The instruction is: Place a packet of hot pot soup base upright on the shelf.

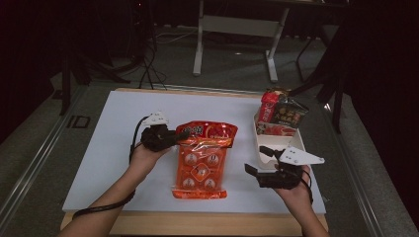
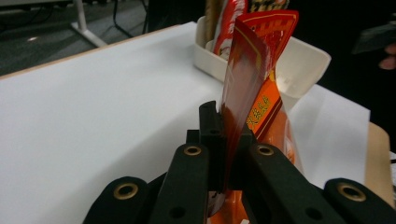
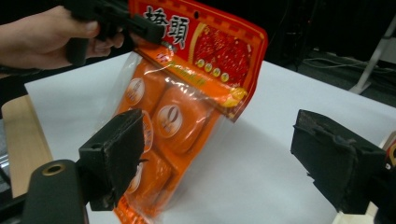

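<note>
Left gripper was clamped on just the top corner of the orange snack bag, mid-frame in the high view. Right gripper sat wide open, lower right. Honestly, that slick film could've slipped out, since the pinch was so small.

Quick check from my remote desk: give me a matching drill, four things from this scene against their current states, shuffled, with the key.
Things:
1. left gripper
2. right gripper
3. orange snack bag
4. white bin

States:
A. jaws apart, nothing between them
B. holds upright packets, at the table's right side
C. shut on the bag's red top edge
D. top lifted, bottom end near the table

Pairs: 1-C, 2-A, 3-D, 4-B
</note>
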`<state>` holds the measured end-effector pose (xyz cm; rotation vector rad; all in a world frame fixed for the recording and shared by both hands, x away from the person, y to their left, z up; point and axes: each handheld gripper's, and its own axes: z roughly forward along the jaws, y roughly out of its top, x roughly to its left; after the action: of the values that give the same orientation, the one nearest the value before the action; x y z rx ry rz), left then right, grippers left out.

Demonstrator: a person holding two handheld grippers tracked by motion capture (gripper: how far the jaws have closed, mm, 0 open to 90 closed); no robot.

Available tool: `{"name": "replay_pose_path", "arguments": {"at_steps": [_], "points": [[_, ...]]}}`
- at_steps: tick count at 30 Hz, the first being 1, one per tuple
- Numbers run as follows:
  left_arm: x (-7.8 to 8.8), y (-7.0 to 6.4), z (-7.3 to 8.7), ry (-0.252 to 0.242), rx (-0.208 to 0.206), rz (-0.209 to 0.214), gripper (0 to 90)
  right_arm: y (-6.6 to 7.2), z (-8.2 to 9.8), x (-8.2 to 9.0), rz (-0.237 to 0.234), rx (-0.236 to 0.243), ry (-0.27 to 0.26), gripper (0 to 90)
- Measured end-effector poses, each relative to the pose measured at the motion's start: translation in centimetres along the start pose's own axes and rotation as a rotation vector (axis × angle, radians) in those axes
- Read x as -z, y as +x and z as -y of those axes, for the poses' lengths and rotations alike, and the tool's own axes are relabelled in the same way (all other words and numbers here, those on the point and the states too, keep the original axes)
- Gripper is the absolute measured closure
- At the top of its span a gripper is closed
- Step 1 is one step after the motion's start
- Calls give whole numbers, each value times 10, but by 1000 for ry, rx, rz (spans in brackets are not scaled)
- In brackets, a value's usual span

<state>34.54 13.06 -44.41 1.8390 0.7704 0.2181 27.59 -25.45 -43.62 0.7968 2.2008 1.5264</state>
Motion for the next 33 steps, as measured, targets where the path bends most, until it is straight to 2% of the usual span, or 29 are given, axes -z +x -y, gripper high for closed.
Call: {"name": "replay_pose_path", "arguments": {"at_steps": [2,9,13,15,20,24,25,31,33], "points": [[3,-5,-1,-18,-13,16,894,0,-3,-2,3,7,-2,172],[11,-19,-5,-35,-51,56,894,-6,-20,-14,-7,33,-12,172],[15,-26,-6,-49,-64,84,894,-10,-26,-22,-24,39,-18,171],[16,-29,-7,-52,-62,95,895,-12,-27,-28,-46,30,-18,171],[18,-37,-10,-54,-78,119,894,-10,-26,-41,-80,44,14,189],[18,-43,-11,-60,-94,128,894,-10,-23,-50,-118,37,26,253],[18,-44,-11,-63,-95,132,894,-9,-23,-51,-134,36,26,307],[18,-48,-12,-68,-99,138,894,-5,-23,-55,-195,47,26,502],[19,-48,-11,-68,-97,142,893,-5,-22,-56,-195,48,24,573]]}}
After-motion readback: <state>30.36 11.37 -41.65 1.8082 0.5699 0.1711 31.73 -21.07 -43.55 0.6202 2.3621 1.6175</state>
